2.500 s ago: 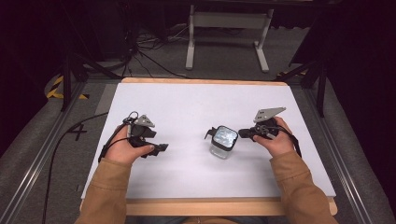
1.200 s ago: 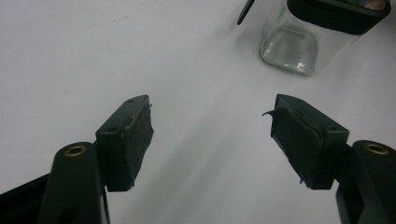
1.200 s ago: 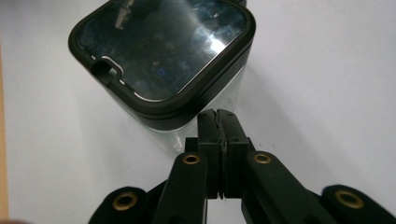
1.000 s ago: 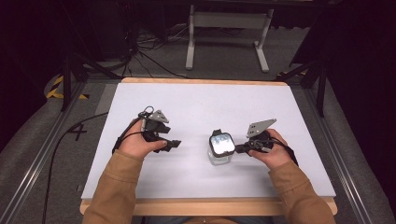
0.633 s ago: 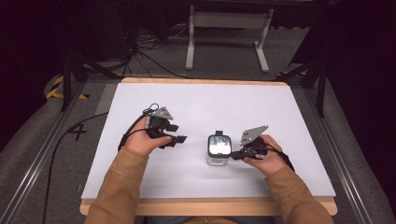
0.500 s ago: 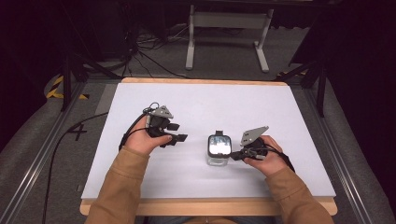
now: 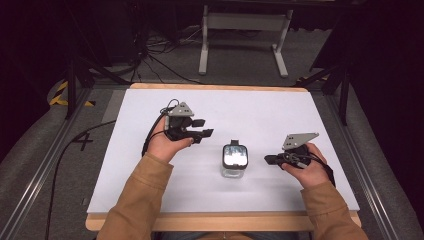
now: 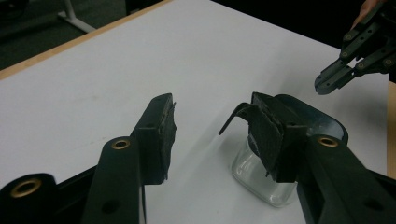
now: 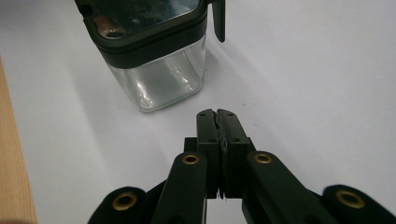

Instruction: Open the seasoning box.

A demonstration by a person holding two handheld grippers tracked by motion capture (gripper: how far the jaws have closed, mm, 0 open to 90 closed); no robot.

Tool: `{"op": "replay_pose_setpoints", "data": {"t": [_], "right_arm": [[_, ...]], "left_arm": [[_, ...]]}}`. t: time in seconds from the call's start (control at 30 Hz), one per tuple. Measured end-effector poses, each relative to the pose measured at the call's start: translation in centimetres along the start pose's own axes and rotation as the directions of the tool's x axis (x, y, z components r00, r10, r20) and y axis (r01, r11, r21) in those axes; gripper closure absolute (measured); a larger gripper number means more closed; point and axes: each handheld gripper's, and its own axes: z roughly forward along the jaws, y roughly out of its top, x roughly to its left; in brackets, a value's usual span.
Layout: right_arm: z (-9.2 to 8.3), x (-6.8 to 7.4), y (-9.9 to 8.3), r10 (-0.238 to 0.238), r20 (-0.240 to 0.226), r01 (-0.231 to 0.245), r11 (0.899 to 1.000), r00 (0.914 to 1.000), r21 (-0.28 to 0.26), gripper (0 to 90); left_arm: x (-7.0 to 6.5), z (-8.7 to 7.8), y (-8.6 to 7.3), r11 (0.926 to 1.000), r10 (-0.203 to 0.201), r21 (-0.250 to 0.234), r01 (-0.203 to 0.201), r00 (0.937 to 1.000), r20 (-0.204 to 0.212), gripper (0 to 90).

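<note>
A small clear square jar with a black lid stands upright near the middle of the white table. My left gripper hovers to the jar's left and a little beyond it. Its jaws have just been closing and are still apart, with nothing between them. In the left gripper view the jar sits behind the right jaw of that gripper, and the right gripper points in from the far side. My right gripper is shut and empty, a short gap right of the jar. In its own view the shut tips stop short of the jar.
The table has a wooden rim along its near edge. A white metal stand and loose cables lie on the floor beyond the far edge. Grey rails run along both sides.
The right gripper has drawn back to the right, away from the jar it was touching. The left hand has moved right toward the jar and its jaws have narrowed.
</note>
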Motion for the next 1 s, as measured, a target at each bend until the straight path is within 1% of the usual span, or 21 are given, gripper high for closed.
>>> {"op": "replay_pose_setpoints", "data": {"t": [0.03, 0.07, 0.1, 0.13, 0.17, 0.2, 0.27, 0.37, 0.4, 0.47, 0.5, 0.57, 0.6, 0.63, 0.67, 0.7, 0.73, 0.8, 0.83, 0.87, 1.0], "right_arm": [[0.0, 0.0, -0.1, -0.002, 0.001, 0.002, 1.000, 1.0000, -0.001, 89.2], [0.0, 0.0, -0.1, -0.002, 0.001, 0.002, 1.000, 1.0000, -0.001, 89.2], [0.0, 0.1, -0.3, 0.005, 0.001, -0.005, 1.000, 1.0000, 0.004, 89.1], [0.0, 0.2, -0.5, 0.007, 0.002, -0.007, 1.000, 1.0000, 0.009, 89.0], [0.0, 0.3, -0.6, 0.009, 0.004, -0.009, 1.000, 1.0000, 0.011, 88.9], [0.0, 0.4, -0.8, 0.010, 0.001, -0.010, 1.000, 0.9999, 0.013, 88.7], [-0.1, 0.6, -0.9, 0.016, 0.003, -0.016, 1.000, 0.9999, 0.016, 88.6], [-0.2, 0.9, -1.2, 0.020, 0.004, -0.020, 1.000, 0.9998, 0.016, 88.5], [-0.2, 1.0, -1.3, 0.020, 0.005, -0.020, 1.000, 0.9998, 0.014, 88.4], [-0.2, 1.1, -1.4, 0.023, 0.004, -0.023, 1.000, 0.9997, 0.019, 88.2], [-0.1, 1.1, -1.5, 0.018, 0.002, -0.018, 1.000, 0.9998, 0.018, 88.1], [0.1, 1.3, -1.7, 0.022, -0.002, -0.022, 0.999, 0.9997, 0.026, 88.0], [0.1, 1.4, -1.7, 0.025, -0.004, -0.025, 0.999, 0.9997, 0.029, 88.0], [0.2, 1.4, -1.8, 0.020, -0.006, -0.020, 0.999, 0.9998, 0.029, 88.0], [0.2, 1.4, -1.8, 0.020, -0.006, -0.020, 0.999, 0.9998, 0.029, 88.0], [0.2, 1.4, -1.8, 0.019, -0.004, -0.019, 0.999, 0.9998, 0.028, 88.0], [0.1, 1.4, -1.8, 0.024, 0.000, -0.024, 0.999, 0.9997, 0.027, 88.0], [0.1, 1.4, -1.8, 0.022, 0.000, -0.022, 0.999, 0.9998, 0.025, 87.8], [0.1, 1.4, -1.8, 0.022, 0.000, -0.022, 0.999, 0.9998, 0.025, 87.8], [0.2, 1.4, -1.8, 0.023, 0.001, -0.023, 0.999, 0.9997, 0.027, 87.7], [0.4, 1.6, -1.7, 0.018, -0.006, -0.018, 0.999, 0.9998, 0.031, 87.4]], "left_arm": [[0.0, 0.3, 0.2, 0.9998, 0.011, 0.015, -0.011, 0.9999, 0.004, 52.3], [0.0, 0.3, 0.2, 0.9998, 0.011, 0.015, -0.011, 0.9999, 0.004, 53.8], [-0.1, 0.9, 0.4, 0.9999, 0.007, 0.008, -0.008, 0.9998, 0.021, 53.8], [-0.1, 1.3, 0.5, 1.0000, -0.006, 0.007, 0.006, 0.9991, 0.043, 54.9], [-0.1, 1.7, 0.6, 0.9999, -0.016, 0.002, 0.016, 0.9984, 0.054, 57.1], [-0.2, 2.1, 0.7, 0.9999, -0.011, -0.003, 0.011, 0.9981, 0.060, 60.1], [-0.4, 3.0, 0.8, 0.9999, -0.008, 0.007, 0.008, 0.9963, 0.085, 62.0], [-0.4, 4.2, 0.9, 0.9998, -0.002, 0.020, 0.000, 0.9946, 0.104, 65.3], [-0.5, 4.7, 0.9, 0.9996, -0.014, 0.027, 0.011, 0.9931, 0.116, 66.7], [-0.5, 5.2, 0.8, 0.9992, -0.019, 0.038, 0.014, 0.9891, 0.146, 70.1], [-0.4, 5.4, 0.8, 0.9995, -0.017, 0.030, 0.012, 0.9871, 0.159, 71.9], [-0.4, 5.9, 0.8, 0.9993, -0.024, 0.034, 0.018, 0.9824, 0.185, 76.0], [-0.4, 6.1, 0.7, 0.9994, -0.027, 0.026, 0.023, 0.9837, 0.178, 77.9], [-0.3, 6.2, 0.7, 0.9996, -0.016, 0.026, 0.012, 0.9878, 0.155, 80.1], [-0.3, 6.2, 0.7, 0.9996, -0.016, 0.026, 0.012, 0.9878, 0.155, 82.6], [-0.3, 6.2, 0.7, 0.9996, -0.019, 0.024, 0.015, 0.9887, 0.149, 82.6], [-0.2, 6.2, 0.7, 0.9997, -0.018, 0.017, 0.016, 0.9871, 0.159, 83.9], [-0.3, 6.4, 0.6, 0.9997, -0.022, 0.011, 0.021, 0.9861, 0.165, 84.4], [-0.4, 6.5, 0.6, 0.9995, -0.019, 0.027, 0.015, 0.9849, 0.172, 84.4], [-0.5, 6.9, 0.5, 0.9992, -0.021, 0.037, 0.014, 0.9822, 0.187, 84.4], [-0.8, 7.5, 0.4, 0.9986, -0.022, 0.051, 0.012, 0.9800, 0.198, 84.2]]}}
